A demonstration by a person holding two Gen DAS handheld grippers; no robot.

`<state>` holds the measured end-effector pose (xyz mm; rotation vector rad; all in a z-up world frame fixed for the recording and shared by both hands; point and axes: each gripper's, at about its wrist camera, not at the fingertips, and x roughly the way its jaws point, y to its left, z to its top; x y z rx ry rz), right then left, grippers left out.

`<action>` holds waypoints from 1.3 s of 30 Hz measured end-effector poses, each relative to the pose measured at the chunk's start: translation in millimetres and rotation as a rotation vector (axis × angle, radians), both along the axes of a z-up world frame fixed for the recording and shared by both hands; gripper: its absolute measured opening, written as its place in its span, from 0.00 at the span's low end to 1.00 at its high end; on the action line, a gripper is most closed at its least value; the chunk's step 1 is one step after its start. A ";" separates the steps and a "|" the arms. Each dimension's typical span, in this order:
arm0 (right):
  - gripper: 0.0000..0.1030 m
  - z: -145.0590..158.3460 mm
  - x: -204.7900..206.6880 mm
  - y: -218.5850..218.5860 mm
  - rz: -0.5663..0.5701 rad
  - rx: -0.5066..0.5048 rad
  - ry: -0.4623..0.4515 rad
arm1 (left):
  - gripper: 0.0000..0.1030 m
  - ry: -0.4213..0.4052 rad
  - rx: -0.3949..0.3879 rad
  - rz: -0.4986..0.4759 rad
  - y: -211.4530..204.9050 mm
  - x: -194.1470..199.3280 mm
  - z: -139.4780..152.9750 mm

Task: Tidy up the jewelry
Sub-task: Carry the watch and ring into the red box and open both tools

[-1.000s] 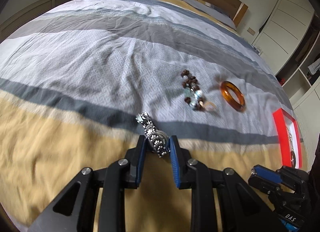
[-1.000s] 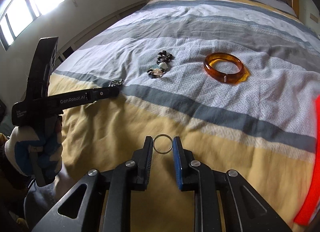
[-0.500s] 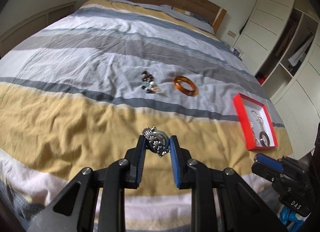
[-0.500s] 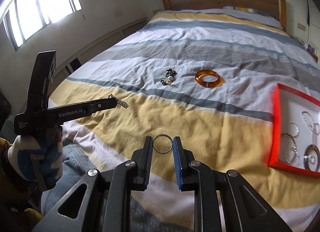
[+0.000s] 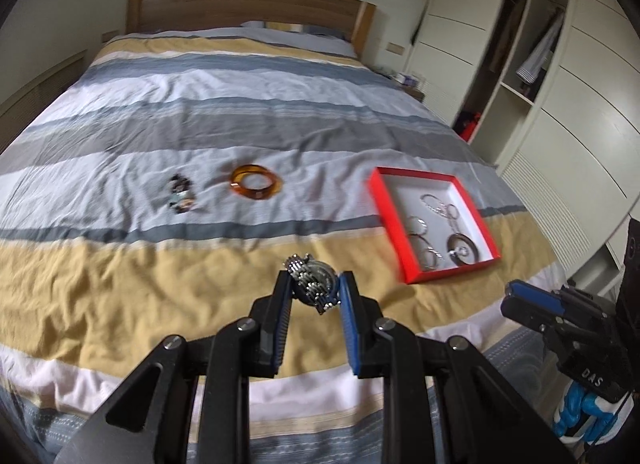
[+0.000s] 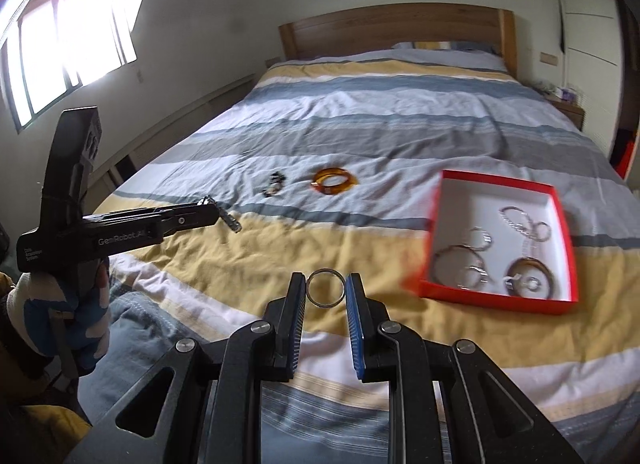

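My left gripper (image 5: 314, 290) pinches a silver metal watch (image 5: 311, 282) between its pads, above the yellow stripe of the bed (image 5: 120, 284). My right gripper (image 6: 326, 290) is clamped on a thin silver ring (image 6: 326, 288), held upright at its tips. The red box (image 6: 436, 224) lies on the bed to the right of and beyond both grippers, with several rings and a chain inside. Left of the box and farther up the bed rests an amber bangle (image 5: 255, 183), with a dark beaded bracelet (image 5: 181, 194) just left of it.
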<state>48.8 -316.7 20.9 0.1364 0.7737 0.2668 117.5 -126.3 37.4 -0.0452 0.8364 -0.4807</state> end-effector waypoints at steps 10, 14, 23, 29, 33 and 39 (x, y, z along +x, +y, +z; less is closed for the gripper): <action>0.20 -17.5 36.8 -104.7 -0.140 -0.036 0.042 | 0.21 -0.004 0.023 -0.201 -119.6 38.2 -7.6; 0.20 -27.2 70.4 -127.9 -0.157 -0.048 0.055 | 0.21 -0.005 0.032 -0.262 -164.5 65.5 -16.1; 0.20 -63.7 158.9 -173.5 -0.196 -0.079 0.105 | 0.21 0.020 0.102 -0.329 -238.9 130.4 -61.1; 0.20 -84.7 208.2 -197.5 -0.222 -0.075 0.132 | 0.21 0.058 0.145 -0.328 -264.3 169.3 -91.0; 0.20 -101.3 229.2 -204.6 -0.223 -0.079 0.175 | 0.21 0.084 0.158 -0.321 -269.3 187.9 -104.8; 0.20 -122.3 248.5 -205.6 -0.213 -0.122 0.240 | 0.22 0.111 0.181 -0.313 -274.0 199.2 -122.8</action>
